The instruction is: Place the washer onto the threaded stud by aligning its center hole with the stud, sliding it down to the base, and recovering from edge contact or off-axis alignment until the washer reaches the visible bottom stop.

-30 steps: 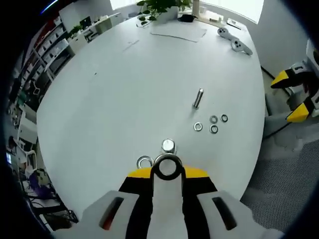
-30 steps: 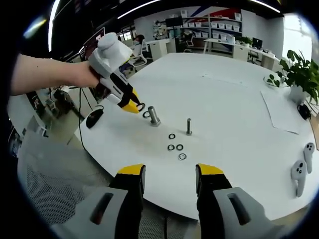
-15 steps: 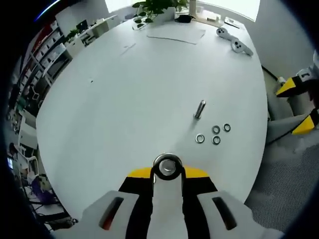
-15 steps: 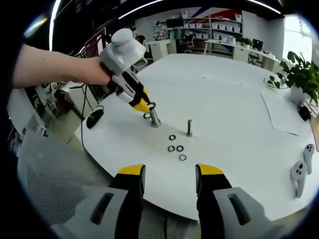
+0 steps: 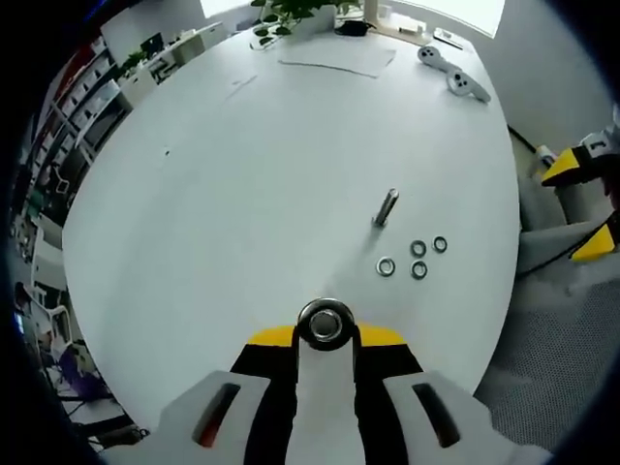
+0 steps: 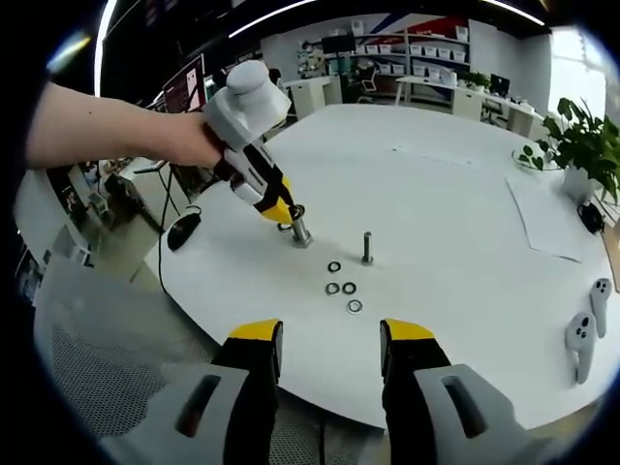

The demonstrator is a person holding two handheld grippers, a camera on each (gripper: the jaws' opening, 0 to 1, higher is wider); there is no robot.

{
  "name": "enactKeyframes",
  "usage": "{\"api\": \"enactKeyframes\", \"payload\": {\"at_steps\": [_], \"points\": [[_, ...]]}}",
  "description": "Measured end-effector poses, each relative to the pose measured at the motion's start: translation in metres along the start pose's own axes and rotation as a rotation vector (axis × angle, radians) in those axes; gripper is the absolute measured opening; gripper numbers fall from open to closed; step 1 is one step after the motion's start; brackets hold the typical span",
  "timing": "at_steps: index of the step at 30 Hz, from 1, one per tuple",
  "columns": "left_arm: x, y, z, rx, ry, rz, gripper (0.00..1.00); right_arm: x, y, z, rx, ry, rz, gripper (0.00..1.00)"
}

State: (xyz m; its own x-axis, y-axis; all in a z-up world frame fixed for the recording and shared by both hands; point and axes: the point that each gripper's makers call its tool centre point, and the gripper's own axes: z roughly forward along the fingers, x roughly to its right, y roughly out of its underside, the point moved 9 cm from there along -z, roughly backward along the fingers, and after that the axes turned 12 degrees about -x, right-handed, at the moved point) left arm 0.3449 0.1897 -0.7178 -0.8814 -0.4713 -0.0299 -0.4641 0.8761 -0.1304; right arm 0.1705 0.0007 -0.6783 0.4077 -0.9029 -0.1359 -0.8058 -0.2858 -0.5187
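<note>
A shiny steel washer [image 5: 325, 324] sits pinched at the tip of the left tool [image 6: 279, 212], right over the near threaded stud [image 6: 301, 231]. Four loose washers [image 6: 342, 290] and a slimmer stud [image 6: 367, 246] rest on the smooth, round white desk [image 6: 455, 223]. The right tool [image 6: 329, 349] hangs wide. Office shelves [image 6: 426, 68] stand far behind.

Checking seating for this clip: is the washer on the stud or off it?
Cannot tell. The left tool holds the washer right at the stud's top; whether it is threaded on is hidden.
</note>
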Motion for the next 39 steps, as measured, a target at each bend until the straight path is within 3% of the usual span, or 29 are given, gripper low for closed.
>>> {"api": "enactKeyframes", "payload": {"at_steps": [19,32,39], "points": [[0.004,-0.001,0.027,-0.056,-0.022,0.050,0.19,-0.001,-0.001,0.000,-0.002,0.002,-0.015,0.43],[0.006,0.000,0.047,-0.068,-0.026,0.031,0.19,0.000,0.000,-0.001,-0.002,-0.001,-0.014,0.43],[0.003,0.001,0.049,-0.048,-0.009,-0.025,0.20,-0.001,-0.001,-0.001,0.005,-0.009,-0.017,0.43]]}}
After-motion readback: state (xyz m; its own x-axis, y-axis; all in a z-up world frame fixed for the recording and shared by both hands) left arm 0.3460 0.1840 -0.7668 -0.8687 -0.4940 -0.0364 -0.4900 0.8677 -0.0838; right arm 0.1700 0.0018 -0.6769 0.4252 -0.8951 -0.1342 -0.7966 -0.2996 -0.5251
